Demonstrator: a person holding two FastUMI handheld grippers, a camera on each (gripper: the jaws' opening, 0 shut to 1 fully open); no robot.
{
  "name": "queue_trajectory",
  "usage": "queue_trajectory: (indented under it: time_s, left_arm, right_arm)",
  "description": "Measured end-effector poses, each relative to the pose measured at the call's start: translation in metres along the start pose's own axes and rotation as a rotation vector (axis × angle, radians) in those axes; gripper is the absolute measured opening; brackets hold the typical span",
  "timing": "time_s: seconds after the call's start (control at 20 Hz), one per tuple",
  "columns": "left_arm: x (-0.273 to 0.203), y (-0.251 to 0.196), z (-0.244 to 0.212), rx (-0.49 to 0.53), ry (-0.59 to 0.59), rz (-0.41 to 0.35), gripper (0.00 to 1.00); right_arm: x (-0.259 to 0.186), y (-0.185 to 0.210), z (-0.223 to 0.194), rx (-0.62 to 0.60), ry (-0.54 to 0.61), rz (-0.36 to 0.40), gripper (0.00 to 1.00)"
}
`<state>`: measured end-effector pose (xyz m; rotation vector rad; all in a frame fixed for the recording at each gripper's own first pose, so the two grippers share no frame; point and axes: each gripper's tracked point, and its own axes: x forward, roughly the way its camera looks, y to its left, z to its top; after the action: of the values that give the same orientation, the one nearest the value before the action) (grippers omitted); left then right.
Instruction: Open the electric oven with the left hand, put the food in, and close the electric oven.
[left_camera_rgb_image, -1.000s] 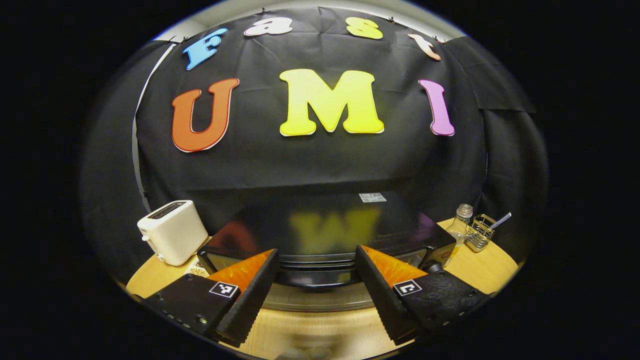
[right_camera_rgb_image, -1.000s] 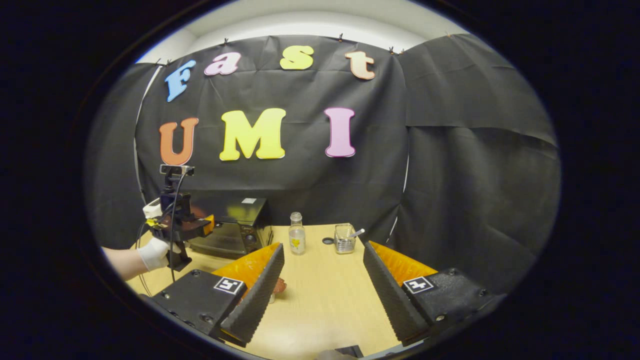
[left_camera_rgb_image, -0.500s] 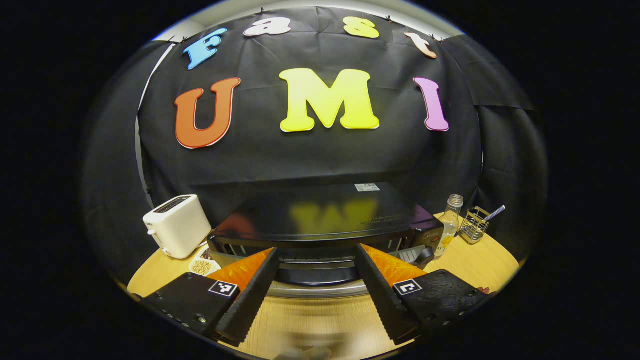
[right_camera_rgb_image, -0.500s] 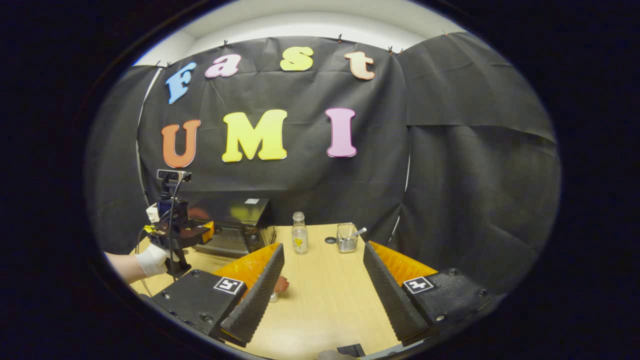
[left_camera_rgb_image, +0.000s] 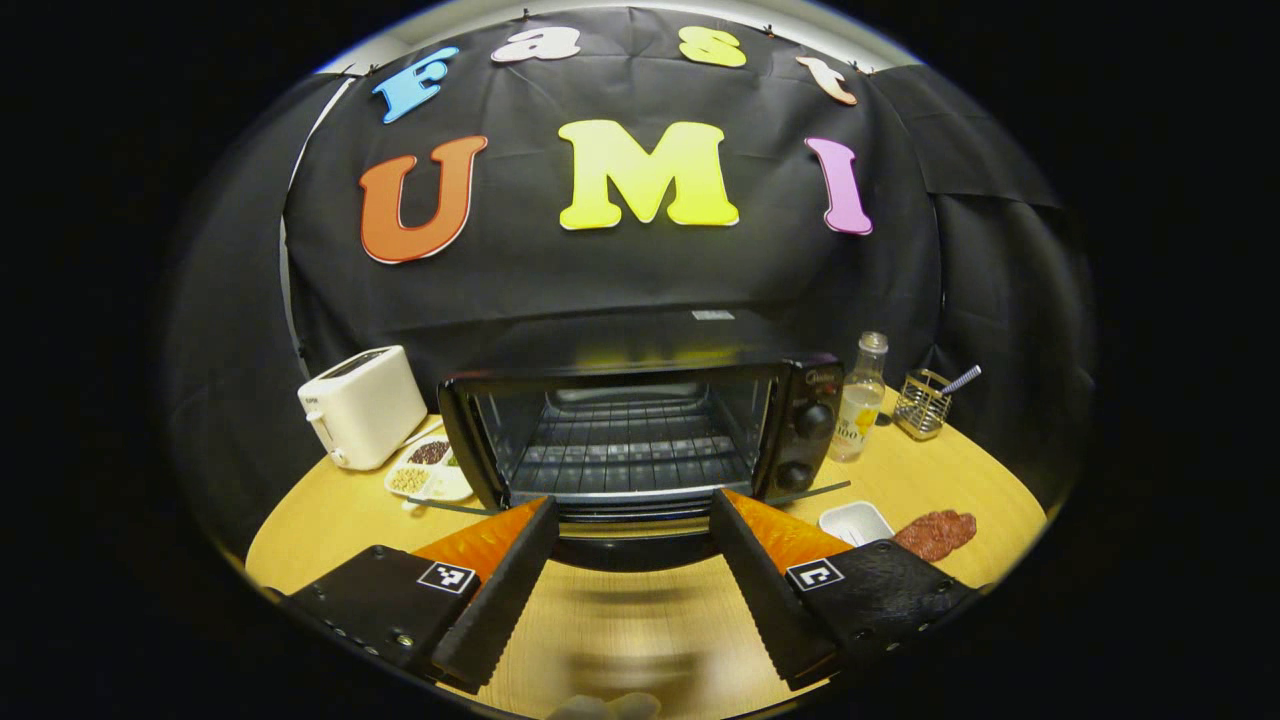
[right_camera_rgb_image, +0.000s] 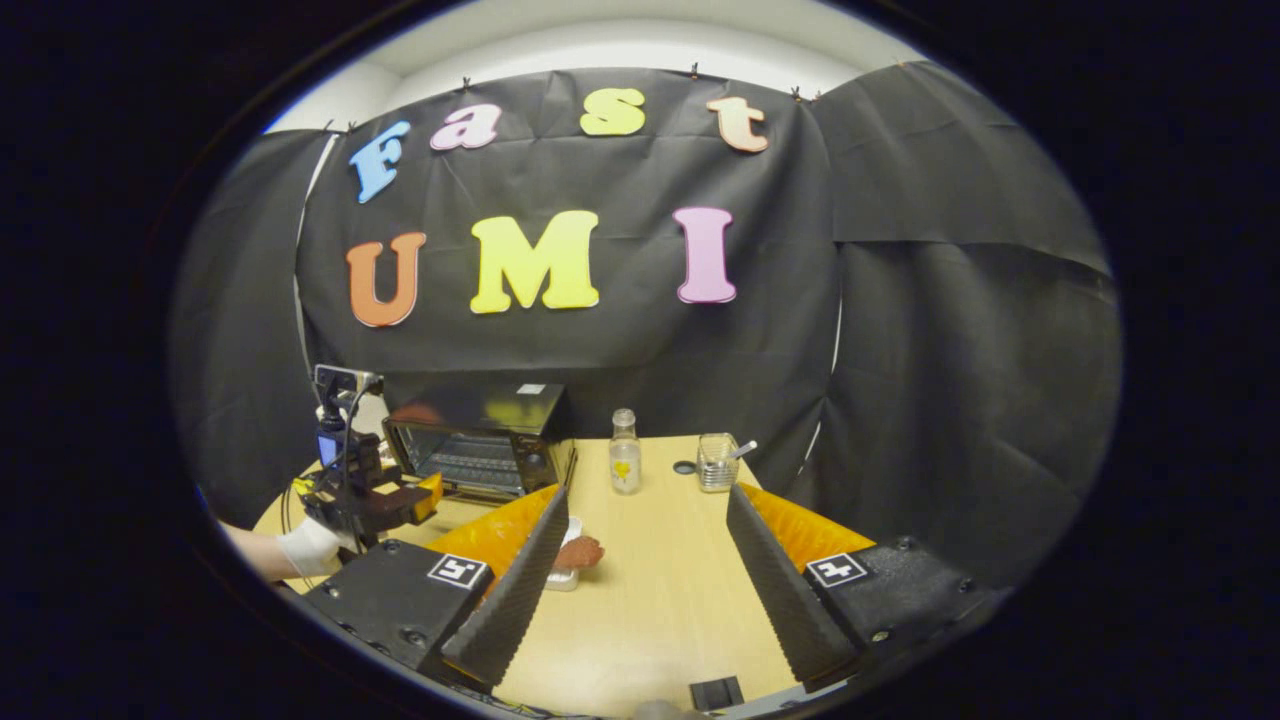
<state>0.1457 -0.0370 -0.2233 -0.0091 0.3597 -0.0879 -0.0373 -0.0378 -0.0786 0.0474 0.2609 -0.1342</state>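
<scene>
Left gripper view showed the left tool (left_camera_rgb_image: 632, 560) with its fingers spread wide and nothing between them, low over the table (left_camera_rgb_image: 620, 620). Just past the fingertips the oven (left_camera_rgb_image: 640, 430) stood facing the camera with its door (left_camera_rgb_image: 625, 515) swung down flat, its front edge between the two fingers, though I could not tell whether either finger touched it. The oven's long axis ran side to side, its mouth opening toward the tool, the wire rack (left_camera_rgb_image: 625, 445) bare inside and two knobs (left_camera_rgb_image: 812, 420) on the right panel. Right of the door lay the food (left_camera_rgb_image: 935, 533), a flat reddish piece stretched side to side, beside a small white dish (left_camera_rgb_image: 855, 520). A toaster (left_camera_rgb_image: 362, 405) and a snack tray (left_camera_rgb_image: 430, 468) sat to the left, a bottle (left_camera_rgb_image: 862, 398) and a wire holder (left_camera_rgb_image: 922, 405) to the right.

Right gripper view showed the right tool (right_camera_rgb_image: 640, 580) likewise wide open and holding nothing, above the table (right_camera_rgb_image: 660, 600). Its left finger partly hid the food (right_camera_rgb_image: 580, 552). Farther off stood the oven (right_camera_rgb_image: 480, 440), angled, and the left tool (right_camera_rgb_image: 425, 495) before it, held by a gloved hand (right_camera_rgb_image: 310, 548). The bottle (right_camera_rgb_image: 625, 452) and holder (right_camera_rgb_image: 716, 462) stood behind.
</scene>
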Motion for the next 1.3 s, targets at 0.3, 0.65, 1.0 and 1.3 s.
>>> queue_trajectory:
  time_s: [0.3, 0.65, 1.0, 1.3]
  left_arm:
    - [-0.016, -0.005, -0.052, -0.001, 0.061, -0.006, 0.97]
    - [-0.015, -0.011, -0.089, 0.031, 0.115, -0.008, 0.94]
    - [-0.01, -0.01, -0.122, 0.009, 0.212, -0.012, 0.98]
    - [-0.01, -0.009, -0.123, 0.025, 0.236, -0.016, 0.97]
  right_arm:
    - [-0.011, -0.005, -0.019, -0.009, 0.033, -0.012, 1.0]
    - [-0.019, -0.01, -0.039, -0.012, 0.07, -0.036, 1.0]
    - [-0.025, -0.02, -0.051, -0.003, 0.085, -0.066, 1.0]
    - [-0.02, -0.021, -0.066, 0.014, 0.111, -0.056, 0.96]
